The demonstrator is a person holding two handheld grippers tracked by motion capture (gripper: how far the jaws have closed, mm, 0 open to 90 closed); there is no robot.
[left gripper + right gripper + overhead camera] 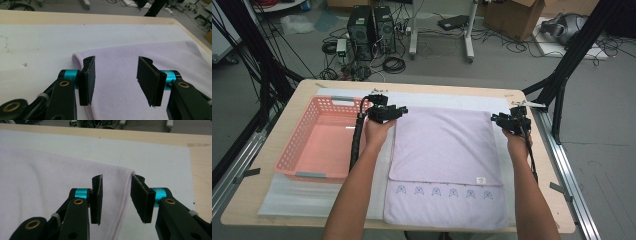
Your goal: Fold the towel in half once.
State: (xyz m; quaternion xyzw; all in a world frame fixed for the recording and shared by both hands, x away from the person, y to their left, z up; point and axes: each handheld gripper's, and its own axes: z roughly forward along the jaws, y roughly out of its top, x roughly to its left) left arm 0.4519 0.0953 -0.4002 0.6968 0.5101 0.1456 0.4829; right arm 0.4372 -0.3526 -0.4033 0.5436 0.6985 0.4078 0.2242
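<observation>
Lilac towel [444, 150], folded once, lies flat on the white mat [287, 195] covering the tabletop [277, 135]. Its fold runs along the far edge, right under both sets of fingers; a near strip with small embroidered motifs sticks out below the upper layer.

Left gripper [387, 114]: fingers [88, 80] half open above the far-left corner, nothing pinched, cloth lies slack on the mat beneath the gap. Right gripper [512, 121]: fingers [96, 200] parted a bit narrower, straddling the towel's right hem at the far-right corner, pads not pressing on it. Neither holds anything.

Handling, my read: light, soft terry, zero stiffness, so it sags and drags if lifted by one point. Grippy, not slippery, not fragile. Best hold is two matching corners, pinching both layers just inside the hem so the fold doesn't peel open.

Pink slotted basket [319, 137] sits just outside the left fingers, touching nothing of the towel.
</observation>
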